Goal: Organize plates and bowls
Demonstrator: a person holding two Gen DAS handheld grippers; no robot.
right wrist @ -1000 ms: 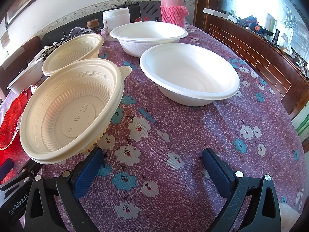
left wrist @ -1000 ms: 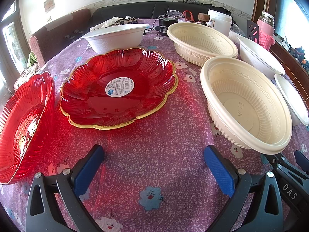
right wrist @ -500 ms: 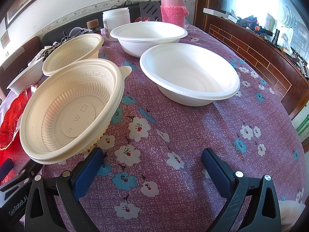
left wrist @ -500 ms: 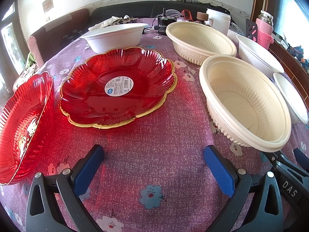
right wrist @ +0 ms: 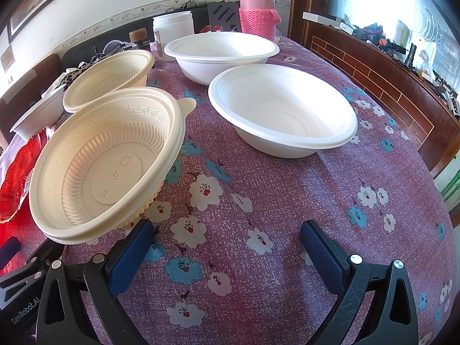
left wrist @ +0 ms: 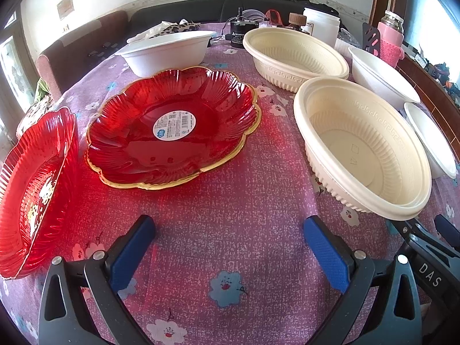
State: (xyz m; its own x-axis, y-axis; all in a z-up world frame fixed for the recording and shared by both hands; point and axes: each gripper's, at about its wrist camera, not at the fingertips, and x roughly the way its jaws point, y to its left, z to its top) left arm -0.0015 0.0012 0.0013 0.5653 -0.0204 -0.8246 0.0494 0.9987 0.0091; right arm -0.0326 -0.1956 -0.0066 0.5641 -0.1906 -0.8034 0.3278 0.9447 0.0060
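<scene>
A red scalloped plate (left wrist: 172,126) with a gold rim lies ahead of my left gripper (left wrist: 230,247), which is open and empty above the cloth. A second red plate (left wrist: 34,189) sits at the left edge. A cream ribbed bowl (left wrist: 365,146) stands at the right, another cream bowl (left wrist: 296,57) behind it. White bowls stand at the back (left wrist: 169,51) and far right (left wrist: 382,77). In the right wrist view my right gripper (right wrist: 227,247) is open and empty, with the near cream bowl (right wrist: 109,166) at its left and two white bowls (right wrist: 284,112) (right wrist: 221,54) ahead.
The table carries a purple flowered cloth (right wrist: 258,201). A pink flask (right wrist: 257,8), a white jar (right wrist: 172,33) and small clutter (left wrist: 244,31) stand at the far end. A wooden ledge (right wrist: 388,74) runs along the right. Chairs (left wrist: 72,57) stand at the far left.
The left wrist view has shifted slightly, so the plates and bowls sit a little lower and nearer. The right gripper has not visibly moved.
</scene>
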